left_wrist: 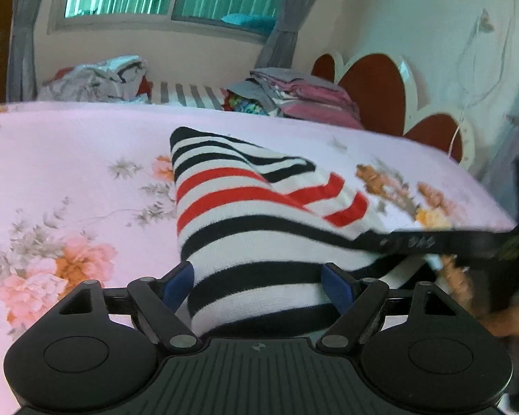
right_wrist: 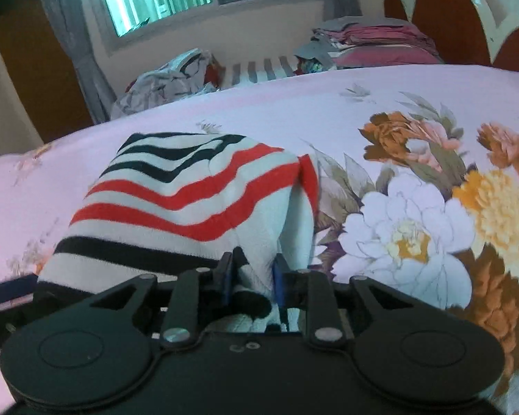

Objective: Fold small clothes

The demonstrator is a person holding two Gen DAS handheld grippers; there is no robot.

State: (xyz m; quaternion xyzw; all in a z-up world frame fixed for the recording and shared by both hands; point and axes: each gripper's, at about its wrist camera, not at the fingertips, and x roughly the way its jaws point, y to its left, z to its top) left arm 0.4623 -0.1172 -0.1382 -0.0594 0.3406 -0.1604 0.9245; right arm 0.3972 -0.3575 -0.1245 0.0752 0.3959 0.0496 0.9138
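A small knit garment (left_wrist: 245, 200) with white, black and red stripes lies partly folded on the pink floral bedsheet (left_wrist: 69, 173). My left gripper (left_wrist: 257, 282) stands wide open at the garment's near end. The striped cloth runs between its blue pads (left_wrist: 178, 280), which flank it without squeezing it. In the right wrist view the same garment (right_wrist: 176, 193) has its near right corner bunched between narrow jaws, and my right gripper (right_wrist: 252, 278) is shut on that fold. The right gripper's black body (left_wrist: 432, 242) reaches into the left wrist view from the right.
The bedsheet (right_wrist: 363, 103) stretches far to the right of the garment. A crumpled pile of clothes (left_wrist: 97, 79) and a folded stack (left_wrist: 304, 97) sit at the bed's far side. A red and white headboard (left_wrist: 373, 93) stands at the right. A hand (left_wrist: 512, 321) shows at the right edge.
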